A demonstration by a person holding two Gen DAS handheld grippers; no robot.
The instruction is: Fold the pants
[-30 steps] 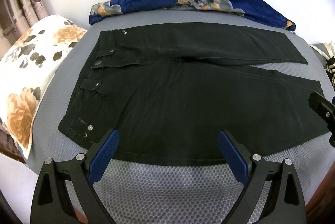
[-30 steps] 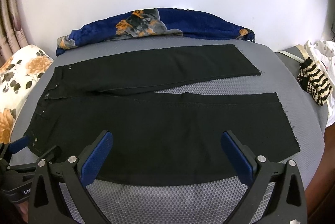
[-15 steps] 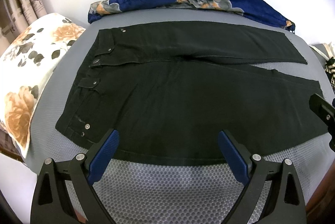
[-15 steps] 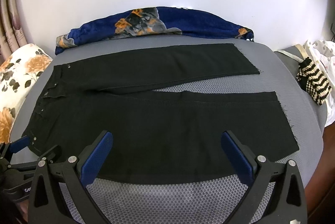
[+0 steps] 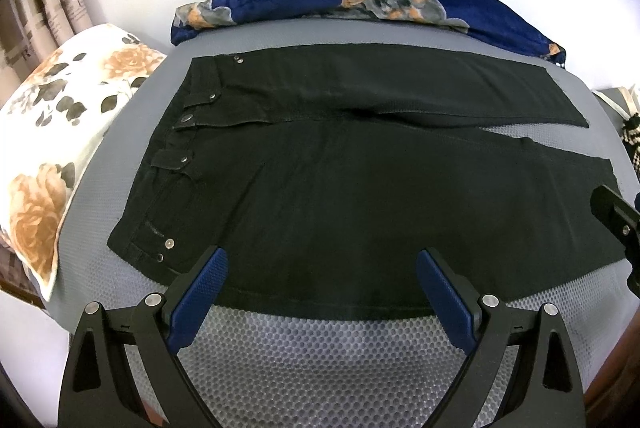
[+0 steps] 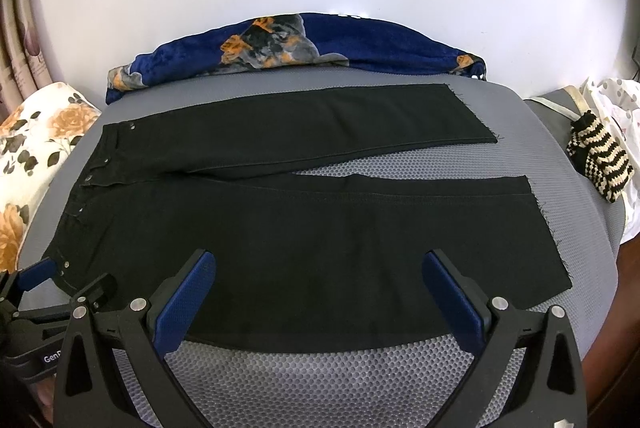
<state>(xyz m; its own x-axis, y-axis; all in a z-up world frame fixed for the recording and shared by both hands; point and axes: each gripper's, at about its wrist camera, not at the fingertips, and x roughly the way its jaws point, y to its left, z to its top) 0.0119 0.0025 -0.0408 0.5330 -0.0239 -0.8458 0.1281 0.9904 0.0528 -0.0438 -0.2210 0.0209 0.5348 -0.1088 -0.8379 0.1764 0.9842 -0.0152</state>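
We see the black denim pants [image 6: 304,228] spread flat on the grey mesh-covered bed [image 6: 320,380], waistband left, legs apart. A blue floral blanket [image 6: 296,43] lies beyond, a flowered pillow [image 5: 60,131] left, a striped knitted pouch [image 6: 600,155] right. Our left gripper [image 5: 320,292] and right gripper [image 6: 320,292] gape wide, empty.

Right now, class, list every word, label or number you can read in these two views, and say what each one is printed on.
"Gen": white letters on the black body of the left gripper, low at the left edge of the right wrist view; the rest is hidden.
Pants rivets and button: any stamping too small to read.
Nothing else legible.
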